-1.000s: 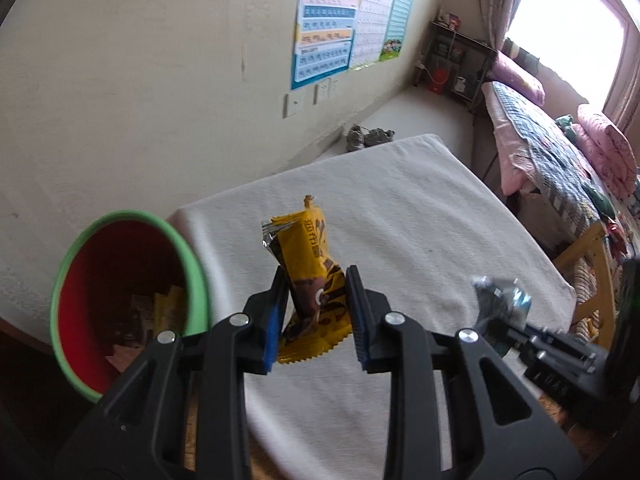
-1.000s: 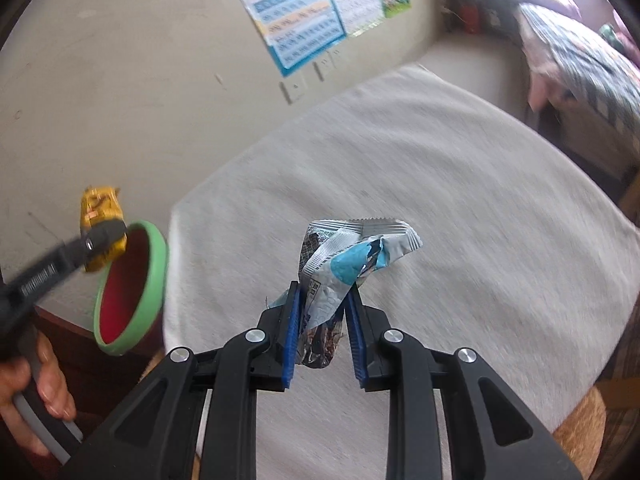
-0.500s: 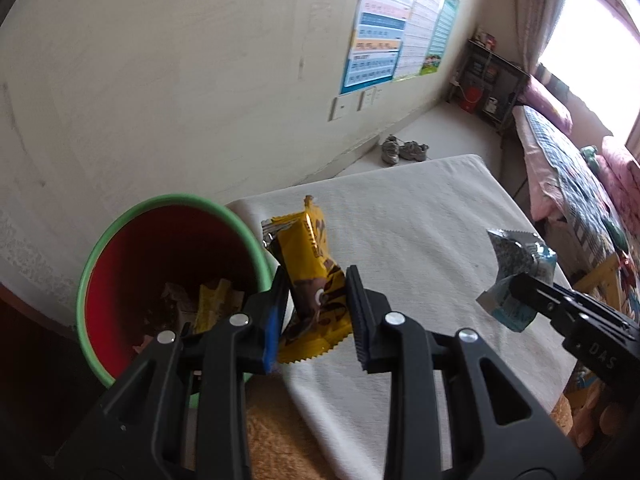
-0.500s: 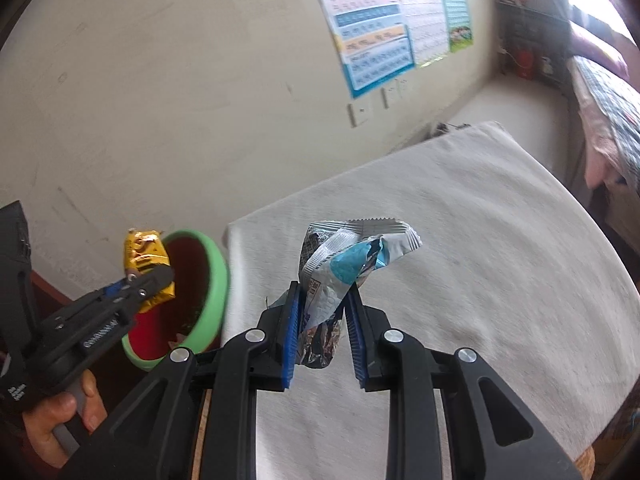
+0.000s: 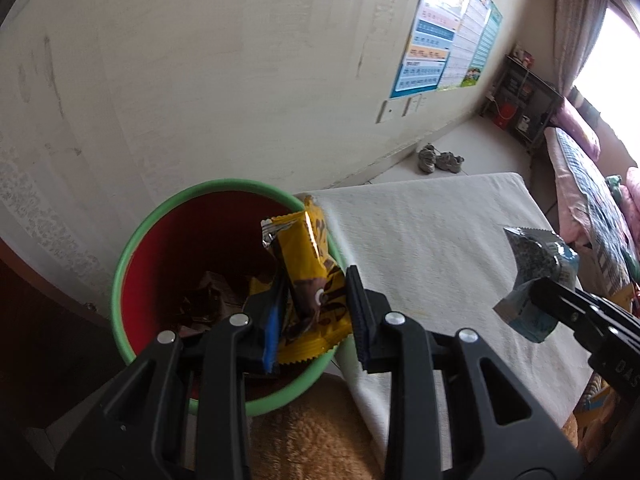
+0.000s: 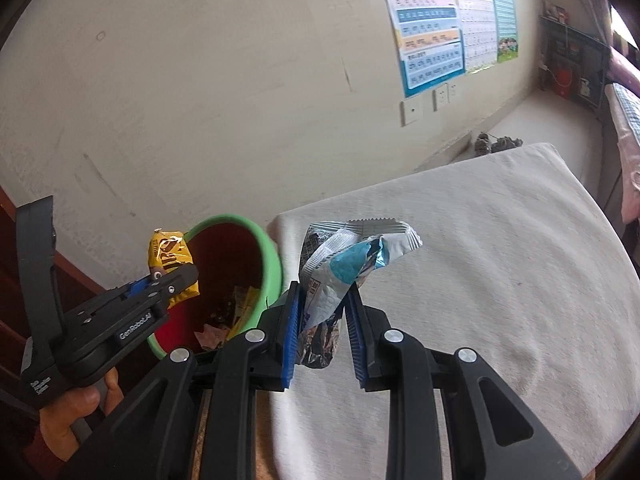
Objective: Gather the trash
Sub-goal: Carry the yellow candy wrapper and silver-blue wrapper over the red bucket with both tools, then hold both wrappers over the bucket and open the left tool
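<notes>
- Bin (image 5: pixel 120 264): green rim, red inside, standing at the near-left edge of the desk (image 5: pixel 432 240). Already holds several wrappers, yellow and dark, at the bottom; count unclear in the shadow.
- Left gripper (image 5: pixel 314 314): jaws closed partway on a yellow wrapper (image 5: pixel 308 264), gripped at its lower end, the rest standing up. Held over the bin's mouth, on its right side; not yet released.
- Right gripper (image 6: pixel 322 322): jaws pinched on a silver-blue wrapper (image 6: pixel 352 264), crumpled, top flopped to the right. Held above the desk, just right of the bin, not over the opening.
- Desk: covered by a pale cloth; no loose trash seen on the part in view, though its near edge is hidden behind the grippers.
- Progress, as judged: late stage. Earlier items are binned; two pieces are lifted and in transit.
- Left to do: drop the yellow wrapper, bring the silver-blue wrapper over the bin and drop it, then check the hidden desk edge.
</notes>
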Motion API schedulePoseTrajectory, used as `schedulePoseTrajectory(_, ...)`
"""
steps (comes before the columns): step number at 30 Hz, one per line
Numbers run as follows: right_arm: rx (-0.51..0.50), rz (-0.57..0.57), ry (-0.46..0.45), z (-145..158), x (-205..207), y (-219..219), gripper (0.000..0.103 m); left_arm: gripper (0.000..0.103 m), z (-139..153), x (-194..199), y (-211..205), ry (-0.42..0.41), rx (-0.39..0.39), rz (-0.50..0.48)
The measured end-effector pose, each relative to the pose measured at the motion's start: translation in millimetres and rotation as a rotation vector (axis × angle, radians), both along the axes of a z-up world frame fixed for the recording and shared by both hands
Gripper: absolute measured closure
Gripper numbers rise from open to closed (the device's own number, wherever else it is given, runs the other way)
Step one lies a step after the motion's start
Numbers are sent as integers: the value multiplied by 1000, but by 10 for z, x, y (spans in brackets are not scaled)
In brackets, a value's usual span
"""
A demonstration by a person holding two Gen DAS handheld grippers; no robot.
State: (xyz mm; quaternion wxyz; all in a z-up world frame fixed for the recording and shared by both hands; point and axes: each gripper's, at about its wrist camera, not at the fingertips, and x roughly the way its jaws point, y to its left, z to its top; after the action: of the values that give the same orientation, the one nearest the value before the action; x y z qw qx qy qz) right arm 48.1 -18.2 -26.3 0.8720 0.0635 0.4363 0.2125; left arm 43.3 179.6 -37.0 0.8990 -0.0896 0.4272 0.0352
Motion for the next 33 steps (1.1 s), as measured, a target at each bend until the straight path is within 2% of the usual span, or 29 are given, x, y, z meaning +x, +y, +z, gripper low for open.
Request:
schedulePoseTrajectory(18,-8,97,-12,65,62,458,80,75,-10,-117,403,4,-3,91)
schedulePoseTrajectory(33,-31,153,-31,109,91,706,80,75,-74,-135,598,11,-6,126)
